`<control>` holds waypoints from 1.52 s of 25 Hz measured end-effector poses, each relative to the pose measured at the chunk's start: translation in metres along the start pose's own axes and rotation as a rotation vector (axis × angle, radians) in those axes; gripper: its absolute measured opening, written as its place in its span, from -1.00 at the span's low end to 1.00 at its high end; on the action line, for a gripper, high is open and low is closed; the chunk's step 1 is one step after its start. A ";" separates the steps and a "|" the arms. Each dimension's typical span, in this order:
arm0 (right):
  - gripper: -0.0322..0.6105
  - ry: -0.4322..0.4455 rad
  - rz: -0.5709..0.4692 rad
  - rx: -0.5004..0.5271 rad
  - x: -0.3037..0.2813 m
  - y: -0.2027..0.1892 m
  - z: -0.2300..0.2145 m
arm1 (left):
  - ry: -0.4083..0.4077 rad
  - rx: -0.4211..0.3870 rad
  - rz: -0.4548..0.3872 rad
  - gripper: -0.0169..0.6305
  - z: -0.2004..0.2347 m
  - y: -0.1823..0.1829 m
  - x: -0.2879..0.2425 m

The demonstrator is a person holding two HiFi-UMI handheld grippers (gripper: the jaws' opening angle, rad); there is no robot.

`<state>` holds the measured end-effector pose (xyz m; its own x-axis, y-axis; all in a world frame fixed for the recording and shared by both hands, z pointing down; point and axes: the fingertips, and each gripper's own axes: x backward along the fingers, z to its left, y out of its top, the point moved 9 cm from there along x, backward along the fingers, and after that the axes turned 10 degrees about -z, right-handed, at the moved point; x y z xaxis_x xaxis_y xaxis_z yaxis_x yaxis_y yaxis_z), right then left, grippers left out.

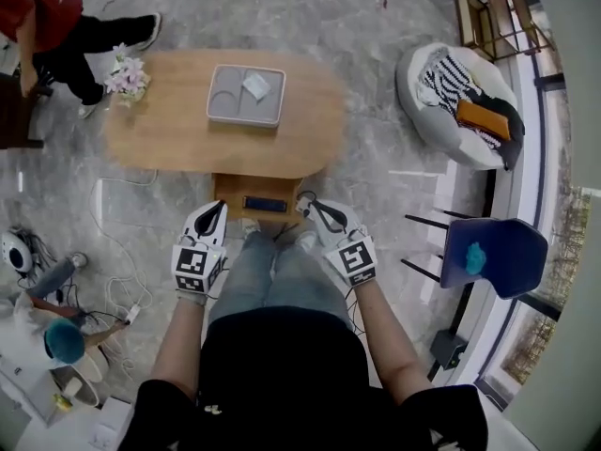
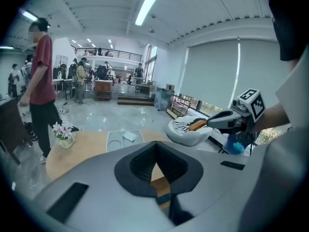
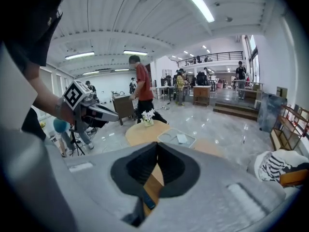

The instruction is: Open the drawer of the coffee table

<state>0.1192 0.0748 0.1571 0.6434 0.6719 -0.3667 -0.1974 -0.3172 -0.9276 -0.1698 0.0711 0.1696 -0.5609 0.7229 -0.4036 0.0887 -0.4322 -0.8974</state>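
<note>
The oval wooden coffee table (image 1: 169,130) stands in front of me. Its drawer (image 1: 231,192) is pulled out from the near side, with a dark blue flat object (image 1: 266,204) lying in it. My left gripper (image 1: 218,207) hangs above the drawer's left corner, shut and empty. My right gripper (image 1: 306,201) hangs above its right corner, also shut and empty. Neither touches the drawer. In the left gripper view the closed jaws (image 2: 155,145) meet in a line, and the wooden drawer (image 2: 159,181) shows below them. The right gripper view shows the same closed jaws (image 3: 157,145) over the drawer (image 3: 153,178).
A grey tray (image 1: 246,95) and a pot of flowers (image 1: 127,77) sit on the tabletop. A white beanbag (image 1: 460,106) lies at the right, a blue chair (image 1: 493,254) nearer. A person in red (image 1: 38,26) stands at the table's far left. Cables (image 1: 117,252) trail on the floor.
</note>
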 end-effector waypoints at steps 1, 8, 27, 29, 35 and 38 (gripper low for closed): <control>-0.90 -0.003 -0.012 0.002 0.004 0.013 0.002 | -0.001 0.003 -0.010 -0.90 -0.004 0.014 0.005; -0.90 -0.007 -0.123 0.016 0.035 0.092 0.010 | -0.064 -0.063 -0.132 -0.90 -0.034 0.094 0.032; -0.90 -0.047 -0.280 0.008 0.070 0.193 0.053 | -0.110 -0.114 -0.386 -0.91 -0.041 0.195 0.121; -0.90 -0.043 -0.298 0.005 0.070 0.199 0.055 | -0.130 -0.106 -0.388 -0.91 -0.042 0.198 0.124; -0.90 -0.028 -0.335 0.015 0.070 0.215 0.067 | -0.097 -0.087 -0.394 -0.91 -0.032 0.201 0.131; -0.90 -0.025 -0.339 0.014 0.070 0.220 0.070 | -0.076 -0.063 -0.393 -0.91 -0.026 0.201 0.133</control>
<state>0.0685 0.0990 -0.0780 0.6557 0.7540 -0.0389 0.0139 -0.0636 -0.9979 -0.2051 0.0939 -0.0693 -0.6208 0.7838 -0.0150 -0.0959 -0.0949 -0.9909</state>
